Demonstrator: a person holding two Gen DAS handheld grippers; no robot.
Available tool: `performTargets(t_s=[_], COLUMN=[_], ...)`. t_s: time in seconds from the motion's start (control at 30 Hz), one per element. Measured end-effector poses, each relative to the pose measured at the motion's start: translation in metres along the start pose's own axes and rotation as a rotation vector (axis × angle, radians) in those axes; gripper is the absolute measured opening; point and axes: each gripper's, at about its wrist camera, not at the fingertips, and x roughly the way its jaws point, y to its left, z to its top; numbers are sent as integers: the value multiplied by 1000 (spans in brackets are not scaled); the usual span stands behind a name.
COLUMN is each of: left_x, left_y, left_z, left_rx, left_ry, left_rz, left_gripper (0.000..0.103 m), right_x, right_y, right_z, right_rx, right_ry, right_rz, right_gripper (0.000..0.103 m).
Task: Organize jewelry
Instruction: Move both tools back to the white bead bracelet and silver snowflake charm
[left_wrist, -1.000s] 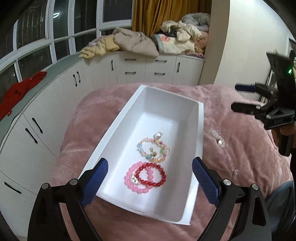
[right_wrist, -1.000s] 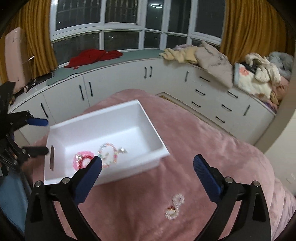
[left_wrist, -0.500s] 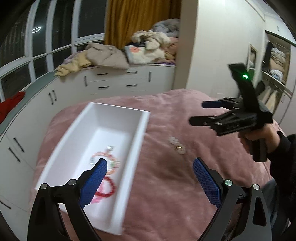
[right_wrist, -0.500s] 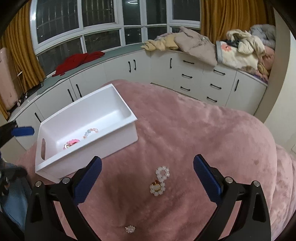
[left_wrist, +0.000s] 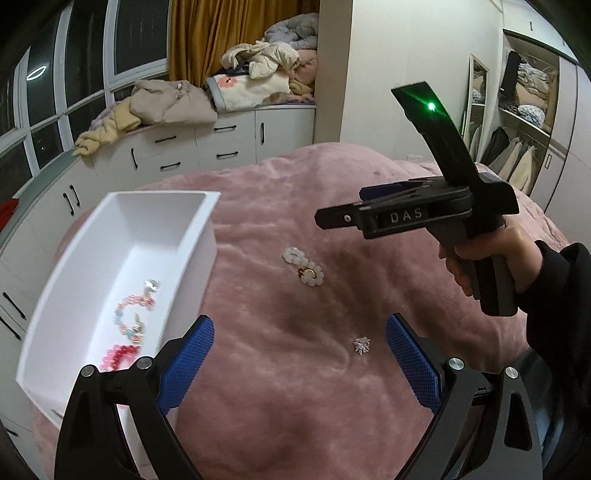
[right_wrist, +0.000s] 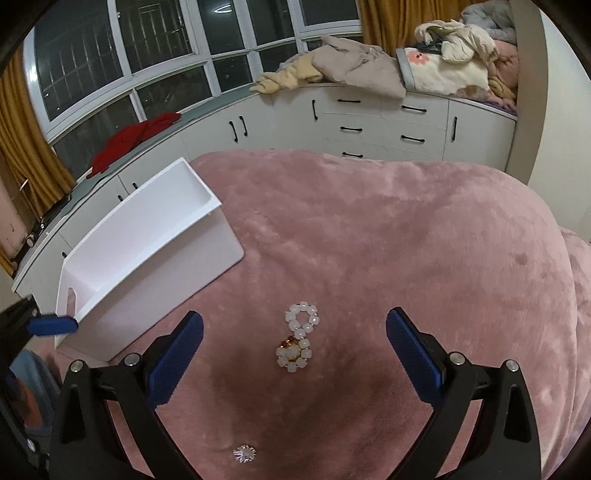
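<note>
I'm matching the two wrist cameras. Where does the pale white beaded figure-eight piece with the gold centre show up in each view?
Left wrist: the pale white beaded figure-eight piece lies mid-frame on the pink plush blanket, right of the white plastic bin.
Right wrist: lower centre, between the open blue fingers.
Shared landmark: the white plastic bin.

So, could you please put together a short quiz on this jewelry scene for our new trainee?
1. True or false: the right gripper is shut on the white beaded bracelet.
2. Where do the red bead bracelet and the pastel bead bracelet lie? A) white bin B) pink blanket
3. What small silver item lies nearest the left gripper?

Key: 1 false, both grippers are open; 2 A; 3 the sparkly silver brooch.
</note>
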Motion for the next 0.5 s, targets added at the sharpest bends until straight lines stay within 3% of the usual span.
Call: performTargets(t_s=[0.23,0.5], left_x=[36,75], left_y=[-21,-34], left_z=[-11,-23], left_rx=[36,42], left_ry=[29,72], left_rz=[-37,-62], left_gripper=[95,95], right_x=[11,27], right_y=[-9,-3], right_z=[-6,-7], right_rx=[25,-39], right_ry=[10,31], right_rz=[-27,-66], right_gripper=[98,97])
